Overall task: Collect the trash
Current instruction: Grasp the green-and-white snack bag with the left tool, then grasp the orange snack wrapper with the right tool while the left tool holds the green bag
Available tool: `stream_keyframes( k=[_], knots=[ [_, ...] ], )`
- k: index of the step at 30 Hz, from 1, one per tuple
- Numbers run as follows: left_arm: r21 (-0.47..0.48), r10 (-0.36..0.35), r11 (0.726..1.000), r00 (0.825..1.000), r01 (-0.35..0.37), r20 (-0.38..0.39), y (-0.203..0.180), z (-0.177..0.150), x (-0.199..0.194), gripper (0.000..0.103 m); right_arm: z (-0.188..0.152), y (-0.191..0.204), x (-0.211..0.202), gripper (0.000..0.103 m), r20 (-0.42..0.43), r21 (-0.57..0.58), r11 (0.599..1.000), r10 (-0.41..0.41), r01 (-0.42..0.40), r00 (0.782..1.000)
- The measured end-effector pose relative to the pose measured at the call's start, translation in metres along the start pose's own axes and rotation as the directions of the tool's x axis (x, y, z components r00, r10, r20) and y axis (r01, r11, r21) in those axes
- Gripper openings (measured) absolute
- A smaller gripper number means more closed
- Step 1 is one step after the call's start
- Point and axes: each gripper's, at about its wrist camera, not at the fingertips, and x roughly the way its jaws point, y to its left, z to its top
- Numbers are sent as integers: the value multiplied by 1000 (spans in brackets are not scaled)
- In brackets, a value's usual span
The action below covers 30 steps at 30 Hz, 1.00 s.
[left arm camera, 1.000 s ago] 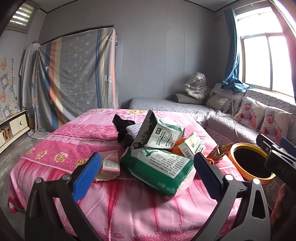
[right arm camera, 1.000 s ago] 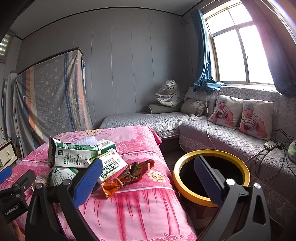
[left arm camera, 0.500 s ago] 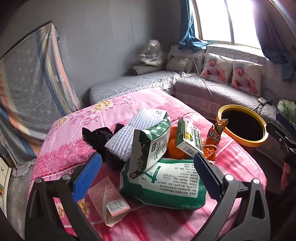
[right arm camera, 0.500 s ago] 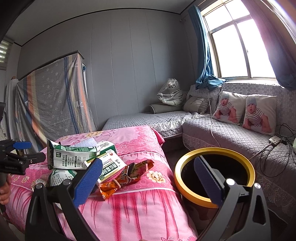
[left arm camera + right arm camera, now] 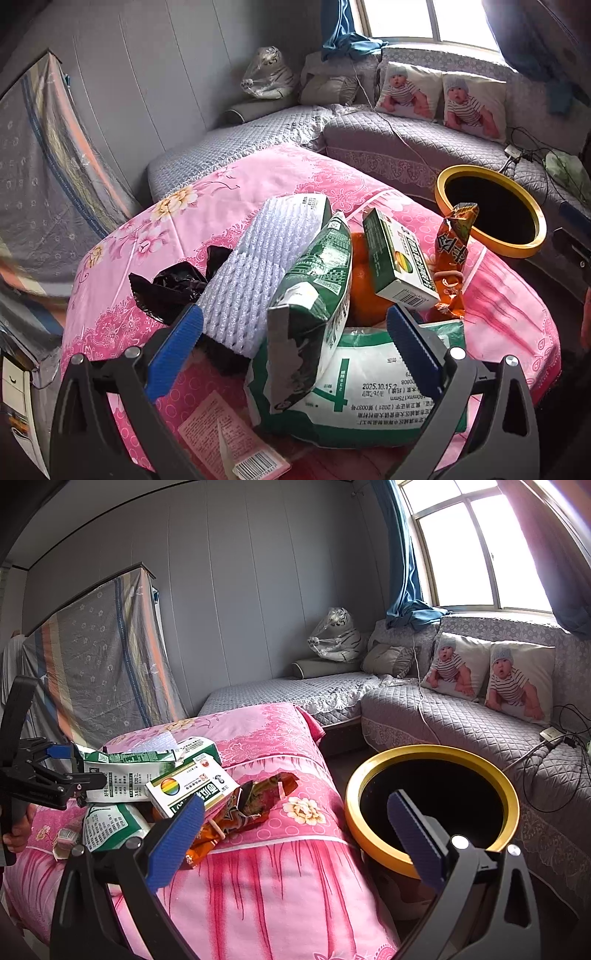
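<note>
The left gripper, jaws spread, has dropped closer over the trash pile on the pink bed. Right of the bed's edge stands the bin; the right gripper, jaws spread, hangs over that gap.

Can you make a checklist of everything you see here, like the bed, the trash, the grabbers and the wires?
Surface: pink floral bedspread, rumpled.
Job's things: green-and-white bags, white-and-green carton, orange snack wrapper, black plastic bag, pink packet, piled together; yellow-rimmed bin beside the bed.
Clutter: white knitted cloth; an orange.
Grippers: left gripper open over the pile; right gripper open, empty.
Cables: wires on the sofa.
Surroundings: grey sofa, baby-print pillows, window.
</note>
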Motion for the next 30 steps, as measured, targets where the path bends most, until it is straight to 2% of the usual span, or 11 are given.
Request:
stream_keyframes(
  k=[3,4,5,7,8,11,13,18,23,26,30],
  knots=[
    [-5,-12,1000,1000,11,-16,-1,-2,9,95,0,-1,0,96,1,2,1000,4,-4,1000],
    [-7,-13,1000,1000,13,-19,0,-2,11,90,0,-1,0,96,1,2,1000,4,-4,1000],
    [-10,-13,1000,1000,13,-22,0,-3,13,74,0,-1,-1,96,1,3,1000,5,-5,1000],
    [-21,-28,999,999,27,-40,2,-3,18,54,1,-2,0,96,2,4,1000,4,-4,1000],
    [-24,-34,999,999,33,-42,2,-4,20,46,1,-2,-1,96,2,7,1000,4,-4,1000],
    [-28,-56,998,998,56,-31,0,-5,19,37,2,-5,0,96,-1,12,1000,2,-2,1000],
    [-39,-83,996,996,82,-14,0,-4,14,34,7,-10,4,96,-15,19,1000,9,-9,1000],
    [-70,-116,990,992,120,55,5,-1,-8,28,24,-32,18,96,-65,60,994,95,-91,993],
    [-108,-139,983,986,149,95,7,-8,-16,25,31,-48,36,96,-181,151,971,213,-187,960],
    [-123,-145,980,982,159,118,8,-13,-20,25,30,-45,43,96,-249,170,957,272,-234,930],
    [-129,-153,977,981,168,119,11,-19,-19,24,25,-37,42,96,-268,170,956,279,-240,922]
  ],
)
